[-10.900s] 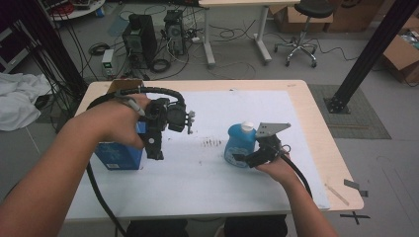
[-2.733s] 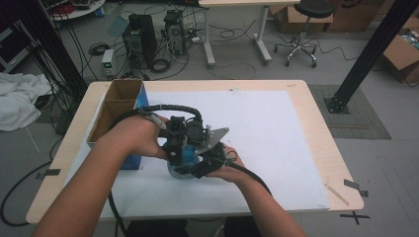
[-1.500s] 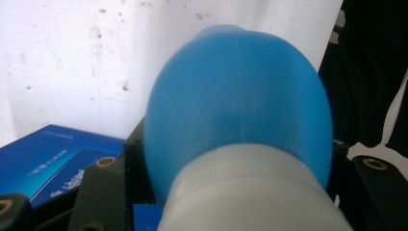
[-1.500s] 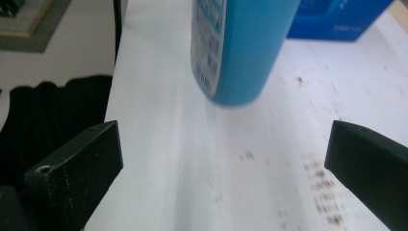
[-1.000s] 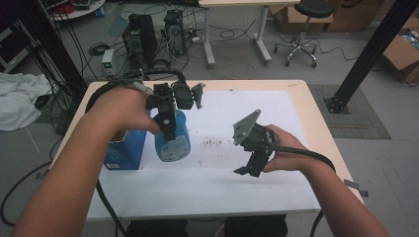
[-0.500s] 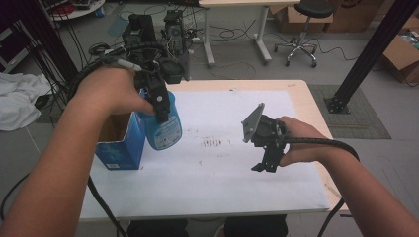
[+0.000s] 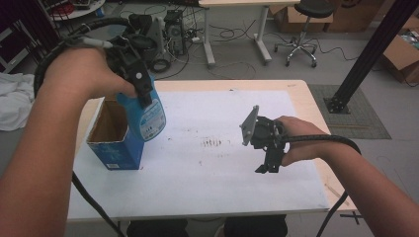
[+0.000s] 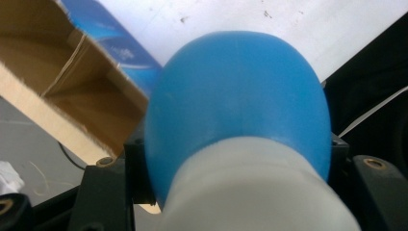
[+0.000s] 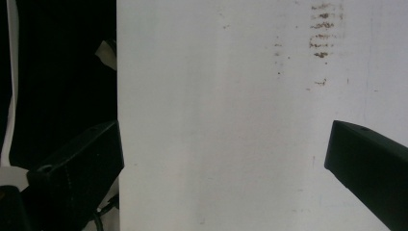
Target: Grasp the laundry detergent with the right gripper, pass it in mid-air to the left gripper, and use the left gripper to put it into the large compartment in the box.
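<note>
Since the picture a second earlier the left gripper (image 7: 141,81) has carried the blue bottle (image 7: 147,112) up and toward ten o'clock in the high view, off the white worktop (image 7: 207,168) and over toward the open cardboard box (image 7: 114,136); the right gripper (image 7: 264,165) has hardly shifted. The left fingers are clenched on the bottle just below its whitish cap end (image 8: 255,192), and in the left gripper view the blue body (image 8: 235,91) bulges out between them. The bottle hangs in the air with its long axis near upright, slightly tilted, base down. Its base sits at about three o'clock from the box's mouth, just over the right-hand rim rather than squarely above the opening, and the left gripper view shows the brown inside of the box (image 8: 57,72) at ten o'clock from the bottle. That offset looks like the thing the next move depends on: judging by the pose, the bottle would have to travel a little farther toward nine o'clock before it could go down into the box without catching the rim. The right gripper stays well apart at four o'clock from the bottle, its fingers (image 9: 370,163) spread wide and released over bare worktop with nothing between them, so the left hand is plainly the nearer one
</note>
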Available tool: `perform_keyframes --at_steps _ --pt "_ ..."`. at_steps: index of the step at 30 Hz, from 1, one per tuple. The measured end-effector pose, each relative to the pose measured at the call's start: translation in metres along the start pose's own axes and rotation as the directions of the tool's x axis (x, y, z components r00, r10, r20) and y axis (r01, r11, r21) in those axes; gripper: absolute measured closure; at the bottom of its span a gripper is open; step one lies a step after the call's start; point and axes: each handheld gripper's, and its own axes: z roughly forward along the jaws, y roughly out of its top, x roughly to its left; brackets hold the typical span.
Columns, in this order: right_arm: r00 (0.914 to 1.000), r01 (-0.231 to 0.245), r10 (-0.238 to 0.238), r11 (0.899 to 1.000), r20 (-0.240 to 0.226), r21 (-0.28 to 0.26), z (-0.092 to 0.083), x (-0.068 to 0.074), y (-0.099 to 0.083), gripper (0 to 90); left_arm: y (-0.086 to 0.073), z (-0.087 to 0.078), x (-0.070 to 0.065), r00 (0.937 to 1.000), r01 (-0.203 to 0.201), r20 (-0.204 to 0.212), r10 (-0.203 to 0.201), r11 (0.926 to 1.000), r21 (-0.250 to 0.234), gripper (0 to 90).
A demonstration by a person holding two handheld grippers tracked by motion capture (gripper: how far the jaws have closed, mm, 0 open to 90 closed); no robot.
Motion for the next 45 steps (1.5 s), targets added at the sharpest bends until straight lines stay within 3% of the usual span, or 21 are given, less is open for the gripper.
perform_keyframes --at_steps 4,7,9,13,18,19,21,22,26,27,31,34,38,45 --pt "0.9999 0.010 -0.010 1.000 -0.008 0.006 0.002 0.000 0.003 0.0 -0.007 -0.006 0.014 0.9979 0.064 -0.004 -0.064 0.9978 -0.013 38.1" --pt "0.9999 0.014 -0.014 1.000 -0.010 0.002 0.001 -0.001 0.003 0.0 -0.012 -0.011 0.025 0.9915 0.130 -0.007 -0.130 0.9914 -0.016 38.2" --pt "0.9999 0.010 -0.010 1.000 -0.009 0.002 0.001 -0.002 0.002 0.1 -0.016 -0.013 0.033 0.9853 0.171 -0.005 -0.171 0.9853 -0.013 38.2" --pt "0.9999 0.011 -0.011 1.000 -0.007 0.003 0.001 -0.003 0.002 0.2 -0.021 -0.017 0.046 0.9667 0.256 0.004 -0.256 0.9666 -0.012 38.2" --pt "0.9999 0.017 -0.017 1.000 -0.005 -0.001 0.001 -0.005 0.004 0.5 -0.026 -0.020 0.060 0.9269 0.375 0.006 -0.375 0.9266 -0.022 38.2" --pt "0.9998 0.021 -0.021 1.000 -0.004 0.000 0.001 -0.006 0.005 0.5 -0.027 -0.021 0.063 0.9161 0.401 0.007 -0.401 0.9158 -0.023 38.2" --pt "0.9997 0.024 -0.024 1.000 -0.003 0.000 0.000 -0.006 0.006 0.5 -0.029 -0.022 0.069 0.9005 0.435 0.007 -0.435 0.9001 -0.027 38.2" --pt "0.9996 0.026 -0.026 1.000 -0.005 -0.002 0.000 -0.007 0.007 0.6 -0.030 -0.023 0.072 0.8890 0.458 0.012 -0.458 0.8884 -0.032 38.2" --pt "0.9995 0.031 -0.031 1.000 -0.009 0.003 0.002 -0.007 0.009 0.6 -0.034 -0.022 0.083 0.8661 0.500 0.017 -0.500 0.8655 -0.034 38.2" --pt "0.9993 0.035 -0.035 0.999 -0.011 0.004 0.002 -0.007 0.009 0.5 -0.036 -0.021 0.086 0.8568 0.516 0.014 -0.515 0.8562 -0.034 38.2" --pt "0.9995 0.029 -0.029 1.000 -0.014 0.004 0.003 -0.006 0.006 0.5 -0.038 -0.013 0.094 0.8443 0.535 -0.008 -0.536 0.8442 -0.024 38.2" --pt "0.9996 0.024 -0.024 1.000 -0.013 0.006 0.003 -0.006 0.005 0.5 -0.040 -0.006 0.100 0.8436 0.537 -0.004 -0.537 0.8435 -0.019 38.2" --pt "0.9997 0.020 -0.020 1.000 -0.014 0.012 0.002 -0.005 0.003 0.6 -0.041 0.004 0.106 0.8346 0.551 0.008 -0.551 0.8345 -0.017 38.2" --pt "0.9998 0.014 -0.014 1.000 -0.010 0.013 0.000 -0.004 0.002 0.8 -0.037 0.028 0.109 0.8397 0.543 0.010 -0.543 0.8398 0.001 38.2"
